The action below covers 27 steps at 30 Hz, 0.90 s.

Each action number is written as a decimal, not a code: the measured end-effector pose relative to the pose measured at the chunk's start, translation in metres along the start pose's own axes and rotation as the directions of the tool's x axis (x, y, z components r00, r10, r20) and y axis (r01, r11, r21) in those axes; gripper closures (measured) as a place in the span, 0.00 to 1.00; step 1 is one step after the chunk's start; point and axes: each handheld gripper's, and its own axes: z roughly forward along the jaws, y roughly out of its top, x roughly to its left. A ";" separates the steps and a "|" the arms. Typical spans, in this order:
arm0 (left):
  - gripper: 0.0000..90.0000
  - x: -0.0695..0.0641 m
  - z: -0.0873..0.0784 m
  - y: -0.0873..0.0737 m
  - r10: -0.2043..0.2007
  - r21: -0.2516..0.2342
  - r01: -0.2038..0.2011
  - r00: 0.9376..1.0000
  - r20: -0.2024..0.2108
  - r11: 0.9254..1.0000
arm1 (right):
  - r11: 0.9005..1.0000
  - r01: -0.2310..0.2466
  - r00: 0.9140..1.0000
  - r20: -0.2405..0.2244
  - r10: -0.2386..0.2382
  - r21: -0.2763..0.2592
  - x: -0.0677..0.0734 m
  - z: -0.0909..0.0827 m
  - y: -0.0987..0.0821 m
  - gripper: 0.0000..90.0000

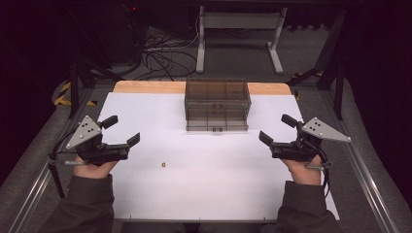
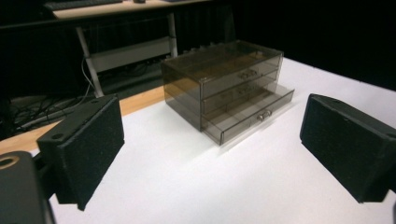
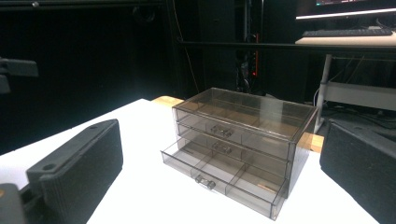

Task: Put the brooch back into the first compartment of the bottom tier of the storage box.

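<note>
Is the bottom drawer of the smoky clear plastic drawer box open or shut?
Open: the bottom drawer juts forward past the two drawers above.

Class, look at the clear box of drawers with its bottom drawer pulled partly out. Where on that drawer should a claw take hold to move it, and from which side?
Grip the small handle at the middle of the bottom drawer's front, coming from the person's side of the box of drawers. The handle juts out from the flat front, which otherwise offers nothing to pinch. Both the left claw and right claw are open.
</note>
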 end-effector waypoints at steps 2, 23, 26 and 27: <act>0.13 0.001 0.004 -0.003 0.006 0.022 -0.006 1.000 0.016 1.000 | 1.000 0.004 1.000 0.001 -0.004 -0.001 0.000 -0.001 0.001 0.00; 0.32 -0.007 0.039 -0.028 0.030 0.156 -0.038 0.998 0.055 0.987 | 1.000 0.012 1.000 0.002 -0.012 0.017 0.005 0.000 0.003 0.00; 0.33 -0.007 0.042 -0.030 0.029 0.169 -0.040 0.998 0.062 0.985 | 1.000 0.012 1.000 0.002 -0.012 0.020 0.005 0.000 0.003 0.00; 0.34 -0.008 0.043 -0.031 0.030 0.174 -0.041 0.997 0.066 0.984 | 1.000 0.012 1.000 0.002 -0.012 0.021 0.005 0.000 0.003 0.00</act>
